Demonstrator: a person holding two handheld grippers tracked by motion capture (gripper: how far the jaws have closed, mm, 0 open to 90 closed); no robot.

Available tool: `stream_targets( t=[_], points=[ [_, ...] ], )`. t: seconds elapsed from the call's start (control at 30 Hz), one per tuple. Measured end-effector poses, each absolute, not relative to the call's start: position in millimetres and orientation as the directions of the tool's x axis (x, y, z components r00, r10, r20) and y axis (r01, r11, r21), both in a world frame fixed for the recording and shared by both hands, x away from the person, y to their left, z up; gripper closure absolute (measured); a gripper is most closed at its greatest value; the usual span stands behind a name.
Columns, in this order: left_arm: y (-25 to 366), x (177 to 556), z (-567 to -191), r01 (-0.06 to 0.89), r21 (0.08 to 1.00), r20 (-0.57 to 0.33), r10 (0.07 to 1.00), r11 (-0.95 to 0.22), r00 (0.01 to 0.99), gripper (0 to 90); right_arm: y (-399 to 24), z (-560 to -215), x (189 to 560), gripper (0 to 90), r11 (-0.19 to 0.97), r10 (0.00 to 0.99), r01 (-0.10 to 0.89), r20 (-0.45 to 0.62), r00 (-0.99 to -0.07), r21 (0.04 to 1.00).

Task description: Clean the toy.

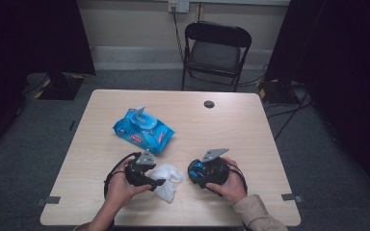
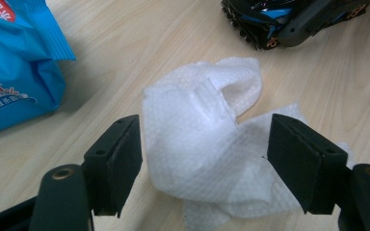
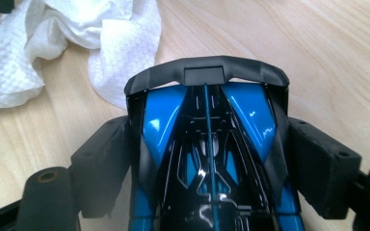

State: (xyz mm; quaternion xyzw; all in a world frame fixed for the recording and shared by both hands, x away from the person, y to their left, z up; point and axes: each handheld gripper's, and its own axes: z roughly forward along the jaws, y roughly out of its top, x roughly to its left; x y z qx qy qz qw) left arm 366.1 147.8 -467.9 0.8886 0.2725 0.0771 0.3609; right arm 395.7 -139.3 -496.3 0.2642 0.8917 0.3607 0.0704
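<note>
The wet wipe is out of its blue pack, which sits further back on the table with the lid flipped up, so the fetching looks done. The left gripper brackets the crumpled wipe at the near edge, jaws wide, pads not visibly pressing on it. To the right, the right gripper clamps a blue and black toy car by its flanks (held steady, it seems). Wiping the car is likely what remains.
</note>
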Motion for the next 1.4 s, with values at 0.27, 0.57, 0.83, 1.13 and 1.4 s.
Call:
stream_targets(
  t=[0.27,0.57,0.83,1.13,1.4],
  points=[
    [146,364,-469,0.399,0.68,-0.048,0.505,-0.615,0.862,27.4,-137,-498,393,24.4,0.621,0.519,0.382,0.007,-0.855,0.684],
    [141,363,-478,0.4,0.629,-0.053,0.476,-0.667,0.878,27.7,-138,-499,391,25.0,0.615,0.522,0.383,0.009,-0.853,0.689],
    [139,361,-486,0.413,0.591,-0.029,0.494,-0.693,0.869,30.6,-138,-499,391,25.3,0.615,0.525,0.386,0.009,-0.851,0.687],
    [135,355,-481,0.382,0.581,-0.034,0.448,-0.718,0.893,58.7,-136,-497,389,25.5,0.612,0.553,0.411,0.006,-0.833,0.676],
    [136,356,-481,0.421,0.586,-0.071,0.474,-0.692,0.878,76.4,-137,-495,389,25.5,0.587,0.572,0.437,0.033,-0.82,0.681]
  ],
)
